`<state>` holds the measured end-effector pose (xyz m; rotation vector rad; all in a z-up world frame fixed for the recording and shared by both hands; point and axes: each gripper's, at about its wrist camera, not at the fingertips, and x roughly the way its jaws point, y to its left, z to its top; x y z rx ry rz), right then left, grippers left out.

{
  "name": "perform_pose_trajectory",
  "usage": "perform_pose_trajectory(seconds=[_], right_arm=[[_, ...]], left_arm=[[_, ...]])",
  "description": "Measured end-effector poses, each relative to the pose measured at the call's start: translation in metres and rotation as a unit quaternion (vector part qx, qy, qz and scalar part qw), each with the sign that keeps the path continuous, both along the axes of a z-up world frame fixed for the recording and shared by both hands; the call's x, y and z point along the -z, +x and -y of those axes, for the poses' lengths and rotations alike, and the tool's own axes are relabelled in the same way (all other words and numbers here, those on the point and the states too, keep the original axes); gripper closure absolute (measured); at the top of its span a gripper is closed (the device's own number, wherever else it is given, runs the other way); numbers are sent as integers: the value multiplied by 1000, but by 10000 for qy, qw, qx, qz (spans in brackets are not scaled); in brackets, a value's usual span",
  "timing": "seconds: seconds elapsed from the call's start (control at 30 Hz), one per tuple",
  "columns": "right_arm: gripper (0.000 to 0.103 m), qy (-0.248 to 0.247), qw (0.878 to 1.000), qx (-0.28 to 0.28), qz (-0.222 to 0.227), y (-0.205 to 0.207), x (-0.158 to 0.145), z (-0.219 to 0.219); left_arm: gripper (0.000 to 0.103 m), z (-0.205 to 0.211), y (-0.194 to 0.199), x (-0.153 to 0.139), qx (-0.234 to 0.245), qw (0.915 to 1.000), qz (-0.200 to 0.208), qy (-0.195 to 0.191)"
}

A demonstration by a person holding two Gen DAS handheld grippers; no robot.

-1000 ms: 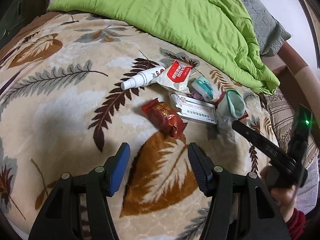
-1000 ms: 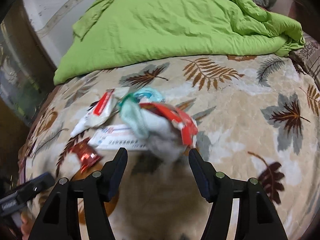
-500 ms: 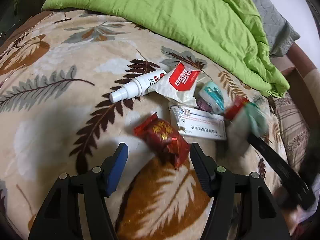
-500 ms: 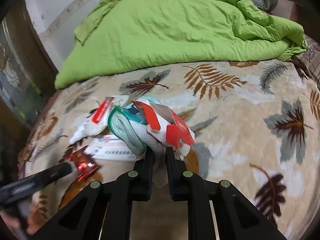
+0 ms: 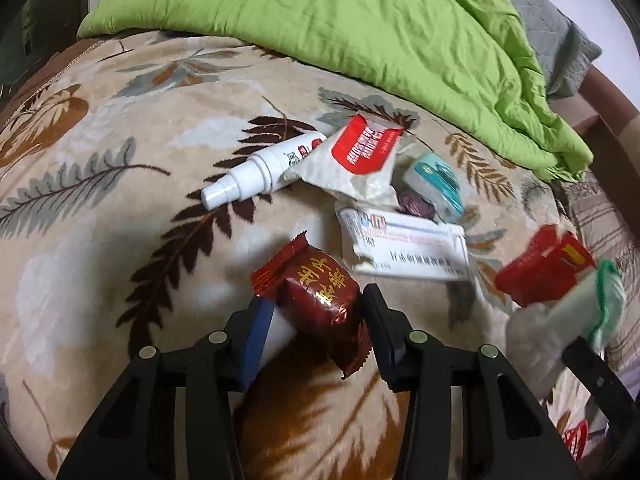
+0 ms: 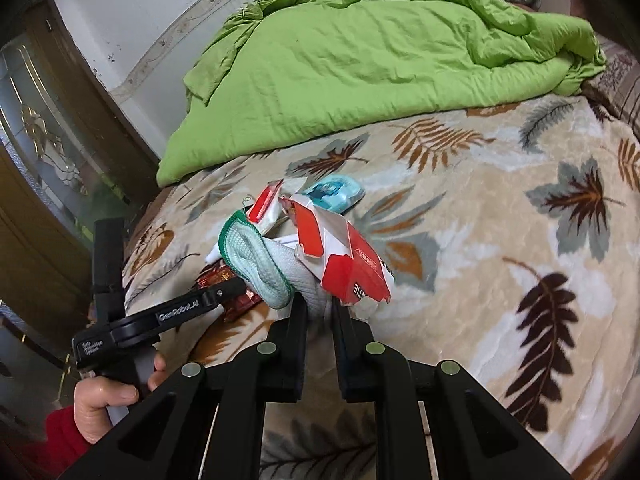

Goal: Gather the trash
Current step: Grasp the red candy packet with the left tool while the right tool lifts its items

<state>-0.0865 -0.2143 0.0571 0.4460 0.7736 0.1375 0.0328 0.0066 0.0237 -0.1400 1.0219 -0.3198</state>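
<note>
My left gripper [image 5: 316, 312] is closed around a dark red snack wrapper [image 5: 316, 292] on the leaf-pattern blanket [image 5: 100, 220]. My right gripper [image 6: 320, 304] is shut on a grey-white sock with a green cuff [image 6: 260, 264] and a torn red-and-white carton [image 6: 340, 256], held above the bed. The sock and carton also show at the right of the left wrist view [image 5: 556, 292]. On the blanket lie a white spray bottle [image 5: 256, 176], a red-and-white pouch [image 5: 356, 160], a white medicine box [image 5: 404, 248] and a teal blister pack [image 5: 434, 188].
A green duvet [image 5: 360, 28] is heaped at the far side of the bed. A grey pillow [image 5: 560, 40] lies at the far right. A wooden cabinet with glass doors [image 6: 36, 168] stands left of the bed.
My left gripper has moved forward and closed on the dark red wrapper. My right gripper shut on the sock and carton and has lifted them to the right.
</note>
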Motion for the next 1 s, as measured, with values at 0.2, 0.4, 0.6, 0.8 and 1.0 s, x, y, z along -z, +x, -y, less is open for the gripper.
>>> perform_pose_trajectory(seconds=[0.2, 0.4, 0.6, 0.8, 1.0], right_arm=[[87, 650, 9969, -286, -342, -5, 13, -6], [84, 562, 9960, -204, -659, -5, 25, -5], [50, 133, 9976, -306, -613, -16, 18, -19], [50, -129, 9979, -368, -524, -28, 8, -21], [50, -552, 9958, -636, -348, -27, -4, -38]], left_arm=[[58, -8, -37, -17, 239, 9992, 318, 58], [58, -14, -58, -31, 346, 9981, 502, -22], [58, -21, -69, -35, 375, 9977, 559, -64], [58, -31, -79, -42, 340, 9970, 686, -95], [58, -39, -83, -45, 308, 9967, 734, -154]])
